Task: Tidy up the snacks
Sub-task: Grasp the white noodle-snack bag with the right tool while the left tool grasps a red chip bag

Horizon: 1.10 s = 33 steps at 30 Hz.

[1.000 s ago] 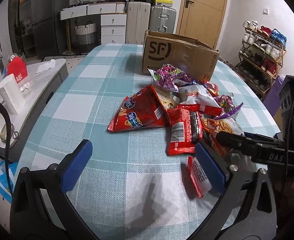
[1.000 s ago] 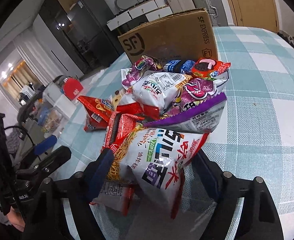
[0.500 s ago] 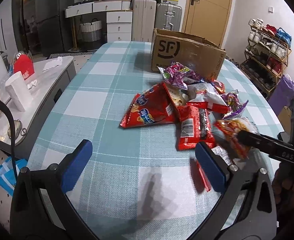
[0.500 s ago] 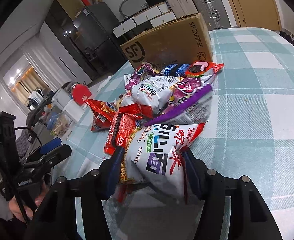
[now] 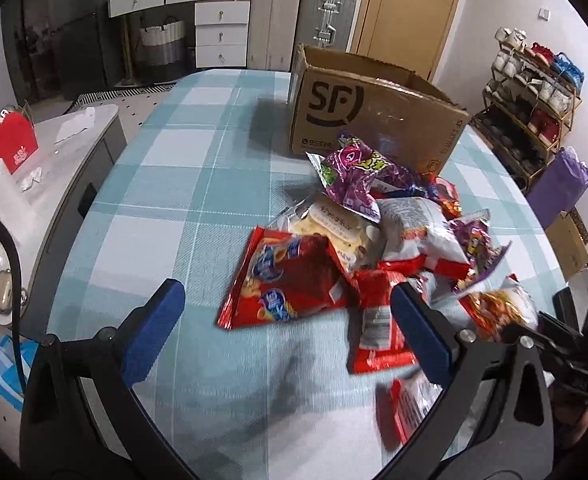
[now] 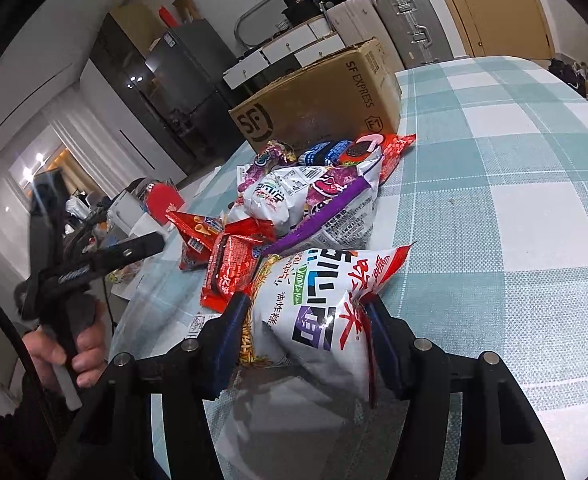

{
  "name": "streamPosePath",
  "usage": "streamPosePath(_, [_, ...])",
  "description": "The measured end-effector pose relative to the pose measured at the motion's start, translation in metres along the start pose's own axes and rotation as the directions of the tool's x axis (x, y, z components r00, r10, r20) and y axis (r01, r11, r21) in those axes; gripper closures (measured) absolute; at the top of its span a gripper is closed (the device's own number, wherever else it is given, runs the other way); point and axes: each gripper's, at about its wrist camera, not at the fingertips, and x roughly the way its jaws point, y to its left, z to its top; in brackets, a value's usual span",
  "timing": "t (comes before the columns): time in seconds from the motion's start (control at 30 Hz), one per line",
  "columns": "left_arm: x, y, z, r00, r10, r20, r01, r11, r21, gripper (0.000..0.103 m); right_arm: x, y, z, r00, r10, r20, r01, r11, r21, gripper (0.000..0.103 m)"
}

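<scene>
A pile of snack bags [image 5: 378, 240] lies on the checked table in front of an open SF cardboard box [image 5: 370, 120]. My right gripper [image 6: 306, 336] is shut on a white snack bag [image 6: 318, 300] with red and purple print, holding it off the table at the pile's near end. The same bag [image 5: 502, 312] shows at the right in the left wrist view. My left gripper [image 5: 290, 328] is open and empty above the table, with a red chip bag [image 5: 286, 284] just ahead. The box also shows in the right wrist view [image 6: 318, 100].
A grey side counter [image 5: 46, 184] with a red carton stands left of the table. A shoe rack [image 5: 534, 96] and purple bag stand at the right. Suitcases and drawers are behind the box. A small red packet [image 5: 406, 408] lies near the front edge.
My right gripper has closed on the white snack bag and lifted it from the pile. My left gripper has moved forward toward the red chip bag, still open.
</scene>
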Motion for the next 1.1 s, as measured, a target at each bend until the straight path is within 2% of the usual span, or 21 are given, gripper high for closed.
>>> streamPosePath(0.37, [0.050, 0.002, 0.015, 0.998, 0.030, -0.062, -0.034, 0.997, -0.063, 0.005, 0.008, -0.002, 0.000, 0.999, 0.039, -0.033, -0.039, 0.999, 0.010, 0.044])
streamPosePath(0.47, [0.063, 0.004, 0.014, 0.996, 0.016, -0.093, -0.024, 0.995, -0.092, 0.013, 0.011, -0.002, 0.000, 0.998, 0.049, -0.051, -0.048, 0.999, 0.010, 0.044])
streamPosePath(0.5, [0.067, 0.004, 0.013, 0.995, 0.002, -0.100, -0.012, 0.995, -0.102, 0.019, 0.011, -0.002, 0.000, 0.997, 0.050, -0.051, -0.049, 0.999, 0.009, 0.044])
streamPosePath(0.57, [0.068, 0.004, 0.013, 0.997, 0.003, -0.079, -0.012, 0.994, -0.104, 0.024, 0.011, -0.002, 0.000, 0.997, 0.051, -0.053, -0.051, 0.999, 0.007, 0.044])
streamPosePath(0.6, [0.068, 0.004, 0.012, 0.998, 0.010, -0.068, -0.017, 0.994, -0.109, 0.025, 0.011, -0.002, 0.000, 0.997, 0.052, -0.053, -0.051, 0.999, 0.007, 0.044])
streamPosePath(0.73, [0.068, 0.011, 0.009, 0.998, -0.038, -0.055, 0.031, 0.991, -0.131, 0.025, 0.011, -0.003, 0.000, 0.997, 0.061, -0.056, -0.061, 0.998, 0.008, 0.044])
streamPosePath(0.9, [0.065, 0.017, 0.005, 0.996, -0.072, -0.046, 0.066, 0.991, -0.112, 0.029, 0.012, -0.003, 0.000, 0.997, 0.061, -0.057, -0.060, 0.998, 0.008, 0.044])
streamPosePath(1.0, [0.061, 0.021, 0.001, 0.996, -0.076, -0.036, 0.072, 0.991, -0.113, 0.040, 0.012, -0.003, 0.000, 0.997, 0.061, -0.057, -0.060, 0.998, 0.008, 0.044])
streamPosePath(1.03, [0.060, 0.022, 0.000, 0.995, -0.096, -0.038, 0.091, 0.989, -0.120, 0.048, 0.013, -0.002, 0.000, 0.997, 0.061, -0.057, -0.060, 0.998, 0.007, 0.044])
streamPosePath(1.1, [0.054, 0.022, -0.001, 0.993, -0.107, -0.042, 0.101, 0.987, -0.122, 0.050, 0.013, -0.002, 0.000, 0.997, 0.059, -0.058, -0.058, 0.998, 0.006, 0.044])
